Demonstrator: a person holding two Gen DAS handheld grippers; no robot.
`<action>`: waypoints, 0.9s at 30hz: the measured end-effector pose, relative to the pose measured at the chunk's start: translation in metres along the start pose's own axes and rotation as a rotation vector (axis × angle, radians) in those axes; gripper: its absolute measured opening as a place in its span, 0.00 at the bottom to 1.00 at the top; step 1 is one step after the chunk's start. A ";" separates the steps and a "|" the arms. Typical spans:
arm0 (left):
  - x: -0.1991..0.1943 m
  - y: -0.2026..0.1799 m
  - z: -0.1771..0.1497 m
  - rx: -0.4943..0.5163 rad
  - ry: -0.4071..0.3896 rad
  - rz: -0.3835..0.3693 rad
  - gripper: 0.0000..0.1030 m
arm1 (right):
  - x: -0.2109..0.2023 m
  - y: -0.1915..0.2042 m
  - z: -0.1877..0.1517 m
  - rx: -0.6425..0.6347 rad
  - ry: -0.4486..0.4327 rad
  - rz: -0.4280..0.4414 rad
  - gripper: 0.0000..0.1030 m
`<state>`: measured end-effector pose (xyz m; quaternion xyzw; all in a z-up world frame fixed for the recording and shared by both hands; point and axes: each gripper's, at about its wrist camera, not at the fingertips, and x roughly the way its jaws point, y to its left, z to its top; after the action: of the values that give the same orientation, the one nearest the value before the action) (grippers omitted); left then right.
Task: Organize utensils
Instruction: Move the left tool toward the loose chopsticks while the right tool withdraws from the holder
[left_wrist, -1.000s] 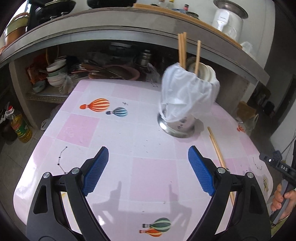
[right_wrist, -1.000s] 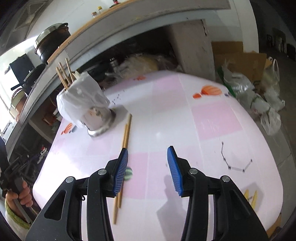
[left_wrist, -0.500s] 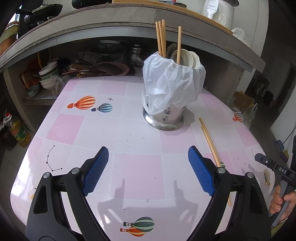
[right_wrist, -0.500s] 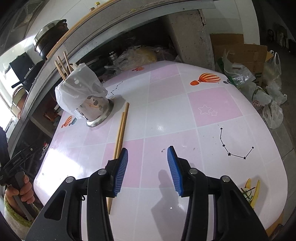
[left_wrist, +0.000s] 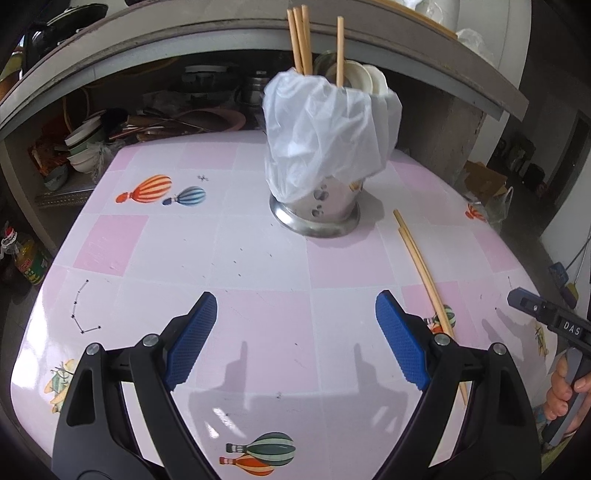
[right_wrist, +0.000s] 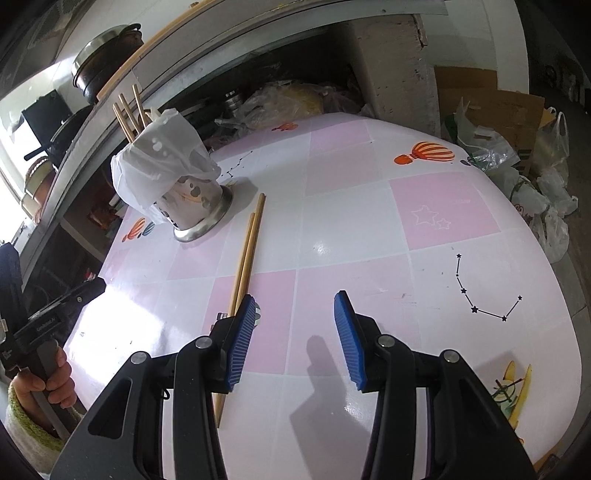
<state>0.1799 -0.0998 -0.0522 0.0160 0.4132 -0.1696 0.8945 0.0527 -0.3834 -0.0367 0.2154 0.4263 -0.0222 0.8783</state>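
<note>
Needed next, by the look of things: a pickup of the 2 loose chopsticks (right_wrist: 246, 258), lying side by side on the pink checked table (right_wrist: 424, 218), far tips just beside the base of the steel utensil holder (left_wrist: 320, 206), near ends running under the left-hand finger of the right gripper (right_wrist: 293, 334). Found upright toward the far side of the table, that holder, draped in a white plastic bag (left_wrist: 325, 129), with 4 chopsticks already standing in it. Showed half spread and empty, the right gripper; spread wide and empty, the left gripper (left_wrist: 295, 332), hovering over bare table with the pair off to its right. Best done by shifting the right gripper sideways until both sticks sat between the pads, coming down near the middle of their length and closing gently across the 2 together so neither rolled away. Worth keeping clear of the holder's base, probably easy to nudge, and watching the bag's loose folds at the drop. Against the views of 1 second before: drew closer and toward centre in the left view, the holder; slid back a little in the right view, so more of the table's right edge and its star pattern appeared; unchanged, both openings.
</note>
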 end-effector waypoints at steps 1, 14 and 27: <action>0.001 -0.001 -0.001 0.003 0.003 -0.001 0.81 | 0.001 0.000 0.000 0.000 0.002 0.000 0.43; 0.023 -0.026 -0.003 0.057 0.033 -0.029 0.81 | 0.007 -0.004 0.000 0.004 0.017 -0.008 0.43; 0.068 -0.086 0.026 0.170 0.033 -0.138 0.73 | 0.008 -0.012 0.001 0.011 0.019 -0.030 0.43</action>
<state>0.2125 -0.2051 -0.0755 0.0664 0.4120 -0.2649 0.8693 0.0561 -0.3939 -0.0465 0.2141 0.4377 -0.0356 0.8726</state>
